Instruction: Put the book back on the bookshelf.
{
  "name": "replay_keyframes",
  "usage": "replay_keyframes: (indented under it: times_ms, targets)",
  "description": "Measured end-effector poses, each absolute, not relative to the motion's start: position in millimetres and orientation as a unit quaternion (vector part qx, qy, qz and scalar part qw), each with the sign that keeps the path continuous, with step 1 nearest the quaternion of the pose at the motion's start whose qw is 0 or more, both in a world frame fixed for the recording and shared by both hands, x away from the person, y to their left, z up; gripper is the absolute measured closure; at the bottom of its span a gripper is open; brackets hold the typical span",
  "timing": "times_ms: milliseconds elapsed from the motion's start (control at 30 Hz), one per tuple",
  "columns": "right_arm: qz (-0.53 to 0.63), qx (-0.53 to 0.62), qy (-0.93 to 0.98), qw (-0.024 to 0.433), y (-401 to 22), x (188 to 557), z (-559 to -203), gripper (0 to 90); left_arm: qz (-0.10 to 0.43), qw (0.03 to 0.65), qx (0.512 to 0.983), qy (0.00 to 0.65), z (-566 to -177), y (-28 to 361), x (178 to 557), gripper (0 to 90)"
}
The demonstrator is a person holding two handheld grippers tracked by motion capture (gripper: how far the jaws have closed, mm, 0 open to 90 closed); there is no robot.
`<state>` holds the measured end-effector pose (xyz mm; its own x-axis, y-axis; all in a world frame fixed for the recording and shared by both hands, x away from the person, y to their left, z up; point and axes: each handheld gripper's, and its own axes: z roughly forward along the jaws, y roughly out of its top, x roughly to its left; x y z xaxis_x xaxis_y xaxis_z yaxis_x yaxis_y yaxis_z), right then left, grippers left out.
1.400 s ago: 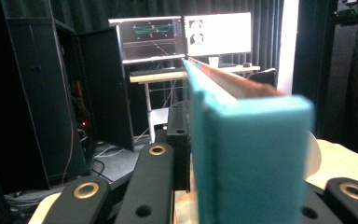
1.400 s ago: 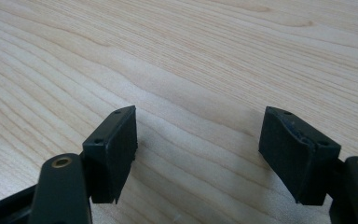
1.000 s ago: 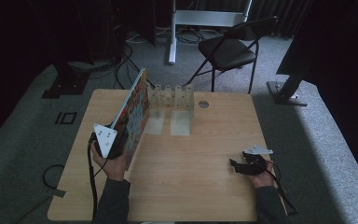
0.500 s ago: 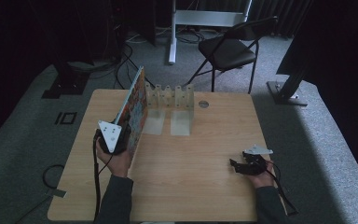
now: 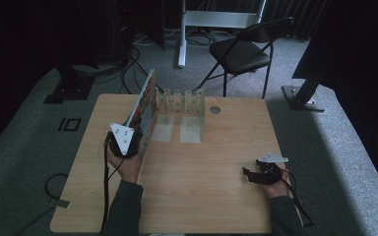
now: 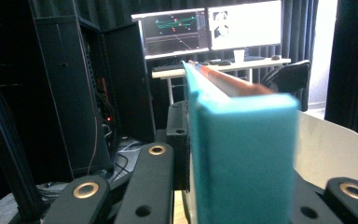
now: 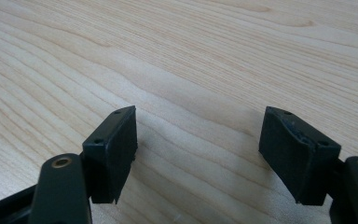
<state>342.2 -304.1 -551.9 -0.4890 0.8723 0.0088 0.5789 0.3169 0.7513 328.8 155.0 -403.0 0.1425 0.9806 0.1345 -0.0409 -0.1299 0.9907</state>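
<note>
A thin, colourful book (image 5: 145, 104) with a teal edge (image 6: 242, 140) stands on its edge at the table's left. It leans up toward the back, just left of a clear plastic rack (image 5: 182, 101). My left gripper (image 5: 137, 143) is shut on the book's near end, one black jaw on each side (image 6: 242, 186). At the table's right front my right gripper (image 5: 250, 175) rests low over the wood. Its jaws stand wide apart with nothing between them (image 7: 198, 149).
The wooden table (image 5: 202, 187) has a round cable hole (image 5: 215, 109) behind the rack. A black folding chair (image 5: 241, 51) stands beyond the far edge. A dark cabinet (image 6: 88, 93) and a desk with monitors (image 6: 209, 28) lie past the book.
My left gripper has shifted a little to the right with the book, closer to the rack. The right gripper has stayed put.
</note>
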Motion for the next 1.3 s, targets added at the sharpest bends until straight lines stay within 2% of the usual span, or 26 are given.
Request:
replay_keyframes:
  times_ms: [1300]
  targets:
    - [0.358,0.462,0.786,0.204,-303.9,342.1,-551.9,27.1,0.513,0.518,0.53,0.433,-418.7,149.3,344.8,79.5]
